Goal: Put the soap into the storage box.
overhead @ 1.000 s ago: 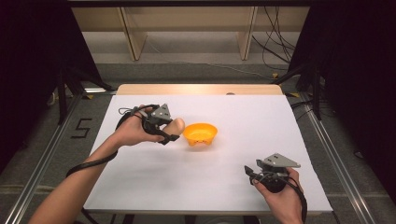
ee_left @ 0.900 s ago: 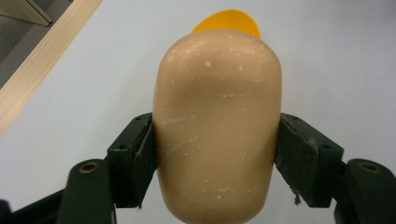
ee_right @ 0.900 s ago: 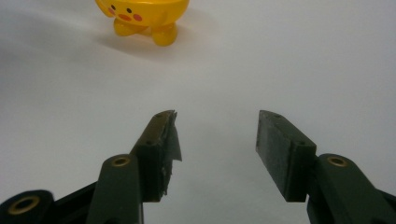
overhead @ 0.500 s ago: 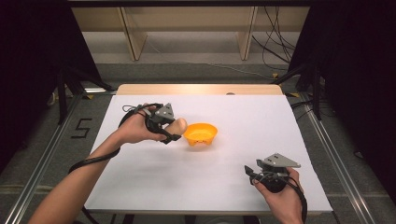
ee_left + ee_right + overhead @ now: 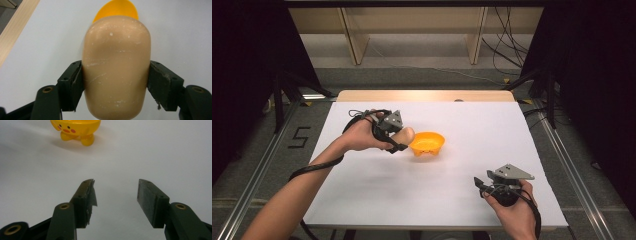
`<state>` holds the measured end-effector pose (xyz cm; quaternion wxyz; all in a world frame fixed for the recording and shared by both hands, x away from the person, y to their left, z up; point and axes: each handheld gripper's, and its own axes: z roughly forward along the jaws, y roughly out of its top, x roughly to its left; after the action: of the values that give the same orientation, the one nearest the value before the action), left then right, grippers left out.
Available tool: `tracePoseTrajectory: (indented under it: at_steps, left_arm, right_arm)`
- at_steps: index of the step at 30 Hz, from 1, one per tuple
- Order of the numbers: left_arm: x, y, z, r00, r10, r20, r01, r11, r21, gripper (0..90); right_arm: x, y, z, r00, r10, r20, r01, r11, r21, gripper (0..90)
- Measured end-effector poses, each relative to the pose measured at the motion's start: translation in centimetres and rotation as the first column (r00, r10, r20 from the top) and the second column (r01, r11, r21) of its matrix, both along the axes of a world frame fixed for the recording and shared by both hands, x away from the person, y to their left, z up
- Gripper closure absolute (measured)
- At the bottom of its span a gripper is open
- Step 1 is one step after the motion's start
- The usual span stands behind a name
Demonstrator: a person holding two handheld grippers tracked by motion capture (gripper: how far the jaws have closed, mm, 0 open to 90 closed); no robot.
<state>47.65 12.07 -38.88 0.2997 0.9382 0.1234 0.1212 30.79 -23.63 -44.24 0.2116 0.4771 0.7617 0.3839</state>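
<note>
While both hands are over the white table (image 5: pixel 437 200), the entries read as follows.

Left gripper (image 5: pixel 396 136): held in the person's left hand (image 5: pixel 362 134) above the left-centre of the table, jaws pointing toward the orange bowl.
Left gripper state: clenched on a tan rounded object (image 5: pixel 116 67); in the left gripper view both black jaws press its sides, one at each flank.
Tan rounded object: smooth, egg-like, lightly scuffed; in the high view its free end (image 5: pixel 406 135) sits just beside the bowl's left rim, and whether they touch I cannot tell.
Orange bowl (image 5: pixel 427 143): standing on the table near the middle, opening up; in the right gripper view its underside shows small feet and a painted face with red cheeks (image 5: pixel 76 128).
Right gripper (image 5: pixel 484 184): near the front right edge of the table, held in the person's right hand (image 5: pixel 512 210), grey three-cornered plate (image 5: pixel 511 173) on top.
Right gripper state: released; in the right gripper view (image 5: pixel 116 193) the jaws stand apart with only bare table between them.
Spacing: right gripper well apart from the bowl and from the left gripper.
Surroundings: wooden table edge (image 5: pixel 427 95) at the far side, cables on the floor (image 5: pixel 507 55) beyond.
</note>
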Motion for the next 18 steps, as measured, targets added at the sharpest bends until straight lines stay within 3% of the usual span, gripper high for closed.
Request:
tracePoseTrajectory:
  at_steps: [3, 5, 7, 10, 13, 14, 18]
  left_arm:
    - [0.14, -0.10, 0.04, 1.0000, -0.008, 0.004, 0.007, 0.9999, 0.013, 32.5]
    - [0.06, -0.31, -0.12, 0.9999, 0.008, -0.011, -0.008, 0.9998, -0.017, 32.5]
    - [0.23, -0.31, 0.06, 0.9999, -0.014, 0.003, 0.014, 0.9998, 0.015, 32.5]
    - [0.27, -0.51, 0.06, 0.9999, -0.015, -0.004, 0.015, 0.9998, 0.014, 32.5]
    - [0.22, -0.77, -0.03, 1.0000, -0.003, -0.004, 0.003, 0.9999, -0.012, 32.5]
    - [0.41, -0.69, 0.17, 0.9997, -0.024, 0.006, 0.024, 0.9995, 0.022, 32.5]
    - [0.49, -0.91, 0.09, 0.9998, -0.019, 0.005, 0.019, 0.9997, 0.015, 32.5]
  right_arm:
    - [-0.02, 0.01, 0.03, 1.0000, -0.004, 0.001, 0.004, 1.000, -0.001, 47.8]
    - [-0.01, 0.01, 0.04, 1.0000, -0.004, 0.003, 0.004, 1.000, 0.000, 47.8]
    - [-0.01, 0.02, 0.02, 1.0000, -0.005, 0.002, 0.005, 1.000, 0.000, 47.8]
    - [-0.01, 0.02, 0.01, 1.0000, -0.005, 0.001, 0.005, 1.000, 0.001, 47.8]
    - [0.00, 0.00, -0.02, 1.0000, -0.006, 0.004, 0.006, 1.000, -0.001, 47.8]
    - [0.01, -0.01, -0.03, 1.0000, -0.006, 0.005, 0.006, 1.000, -0.002, 47.8]
    - [0.01, -0.01, -0.12, 0.9999, -0.011, 0.013, 0.011, 1.000, 0.002, 47.7]
